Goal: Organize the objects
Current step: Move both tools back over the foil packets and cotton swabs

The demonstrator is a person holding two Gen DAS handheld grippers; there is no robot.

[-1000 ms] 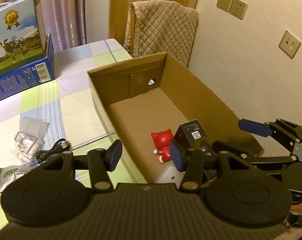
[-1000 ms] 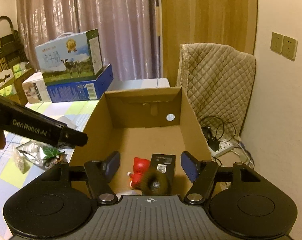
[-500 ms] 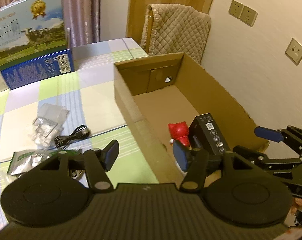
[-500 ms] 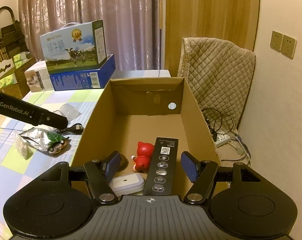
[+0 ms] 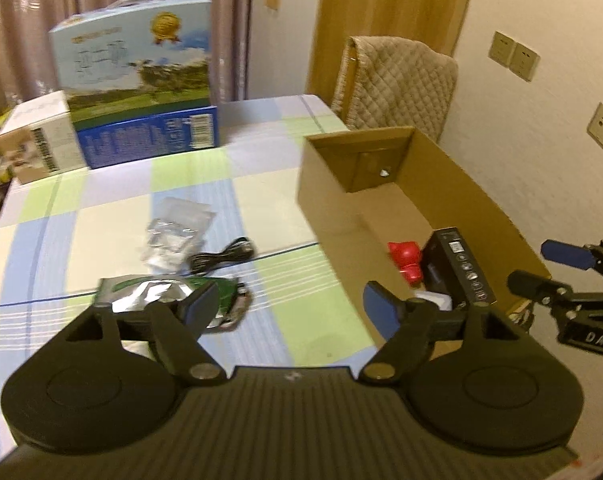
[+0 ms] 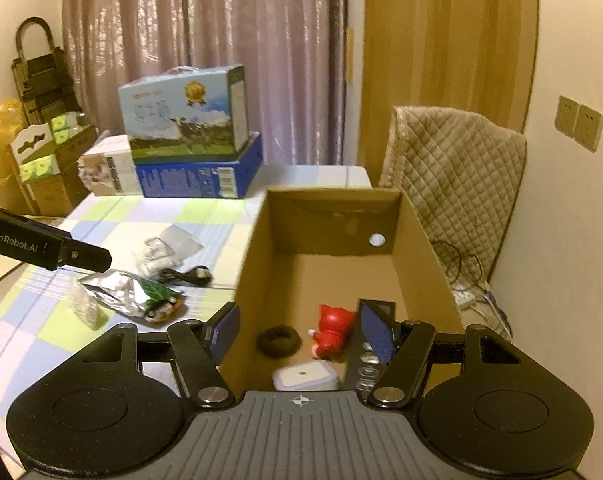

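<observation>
An open cardboard box (image 6: pixel 257 256) stands at the table's right edge. It holds a red toy figure (image 6: pixel 333 330), a black flat box (image 5: pixel 463 268), a dark hair ring (image 6: pixel 279 342) and a small white case (image 6: pixel 305 376). On the checked tablecloth left of the box lie a silver-green foil packet (image 5: pixel 149 294), a black cable (image 5: pixel 221 258) and a clear plastic bag (image 5: pixel 177 228). My left gripper (image 5: pixel 289 306) is open and empty above the table, near the foil packet. My right gripper (image 6: pixel 299 328) is open and empty over the box's near end.
Stacked milk cartons (image 6: pixel 189 132) and a white carton (image 6: pixel 105 172) stand at the table's far end. A quilt-covered chair (image 6: pixel 453 176) stands behind the box. A wall runs along the right, with a power strip and cords (image 6: pixel 465 292) on the floor.
My left gripper has swung left, away from the box and toward the foil packet and cable. My right gripper has drawn back and up; the hair ring now lies in the box.
</observation>
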